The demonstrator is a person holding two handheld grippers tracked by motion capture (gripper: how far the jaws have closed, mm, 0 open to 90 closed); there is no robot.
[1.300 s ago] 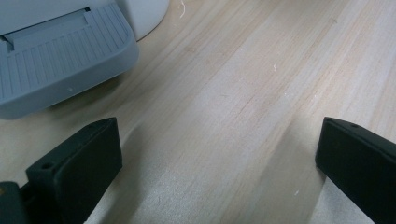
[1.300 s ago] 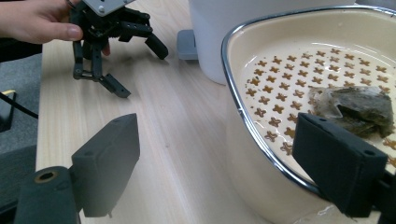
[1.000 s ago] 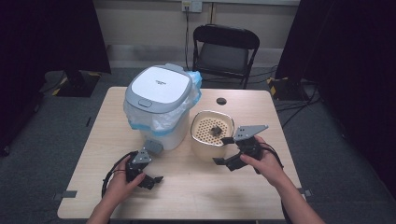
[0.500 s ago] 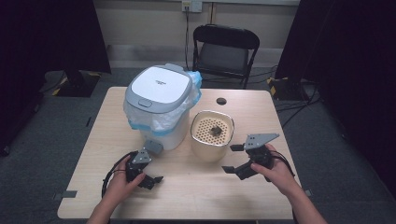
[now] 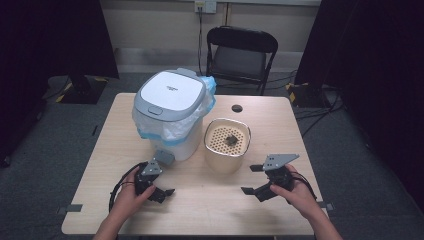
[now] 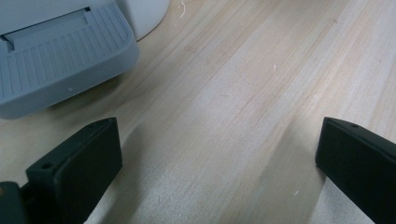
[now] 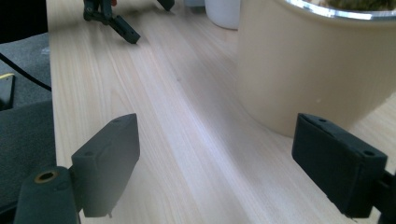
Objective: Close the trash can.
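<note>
Here both the left claw (image 5: pixel 159 186) and right claw (image 5: pixel 254 180) gape, apparently empty.

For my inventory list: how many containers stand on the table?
2: a white pedal bin with a plastic liner at the left, and a beige pot with a perforated insert beside it, to the right.

Bin (image 5: pixel 172 120): white body, grey-rimmed white lid, clear liner edged in light blue, ribbed grey pedal (image 6: pixel 56 51). Cream pot (image 5: pixel 227 145) with perforated cream insert; pale wood-grain table (image 5: pixel 280 112). Both grippers (image 5: pixel 254 179) (image 5: pixel 162 192) black.
</note>
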